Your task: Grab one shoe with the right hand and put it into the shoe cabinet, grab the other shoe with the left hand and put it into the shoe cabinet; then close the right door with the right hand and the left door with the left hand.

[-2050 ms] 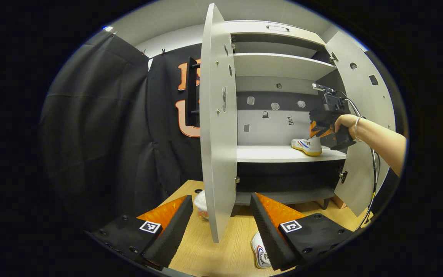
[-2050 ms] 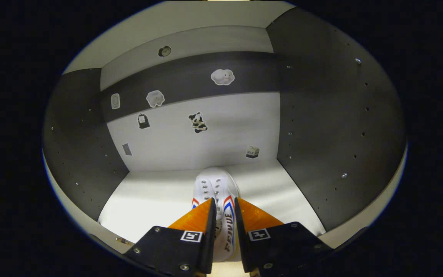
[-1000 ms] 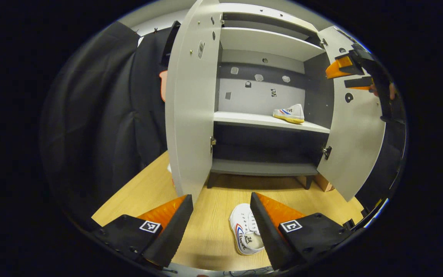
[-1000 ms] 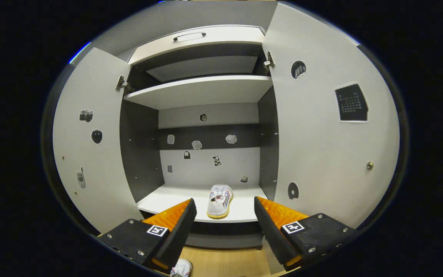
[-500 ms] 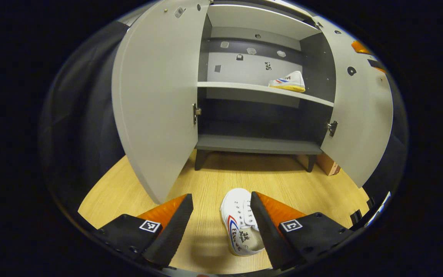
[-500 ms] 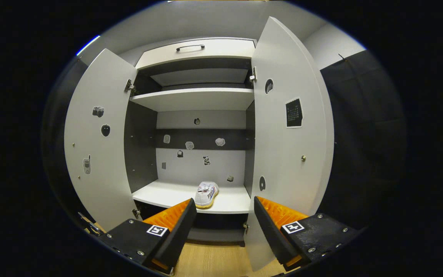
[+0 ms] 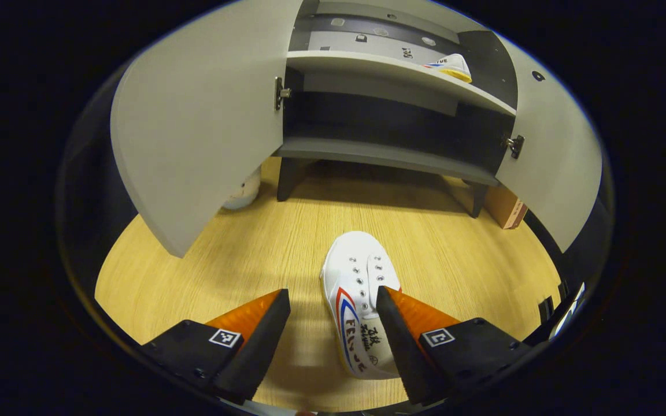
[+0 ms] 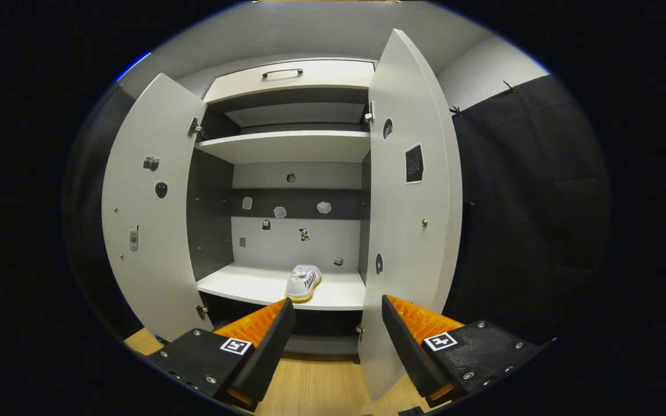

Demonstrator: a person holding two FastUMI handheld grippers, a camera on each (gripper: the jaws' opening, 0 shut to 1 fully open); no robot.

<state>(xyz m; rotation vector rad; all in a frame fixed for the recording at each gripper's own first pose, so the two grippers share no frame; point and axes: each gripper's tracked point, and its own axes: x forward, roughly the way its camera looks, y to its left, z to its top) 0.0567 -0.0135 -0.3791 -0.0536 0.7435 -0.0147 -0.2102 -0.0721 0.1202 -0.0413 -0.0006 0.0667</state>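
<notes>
left gripper (image 7: 333, 300): jaws wide, nothing held; hovers low over floor sneaker (image 7: 359, 300), toe pointing away, sneaker under the right-hand finger, off-centre for a straddle.
right gripper (image 8: 336, 309): jaws wide, empty; held back from the shoe cabinet (image 8: 287, 150), clear of the left arm's path.
shelved sneaker (image 8: 302, 282): ahead of right gripper on the middle shelf, toward the right door (image 8: 411, 231).
doors: both open, left door (image 7: 200, 121) ahead-left of left gripper.
change vs 0.5 s ago: left gripper lower and closer to floor sneaker; right gripper slightly farther back.
</notes>
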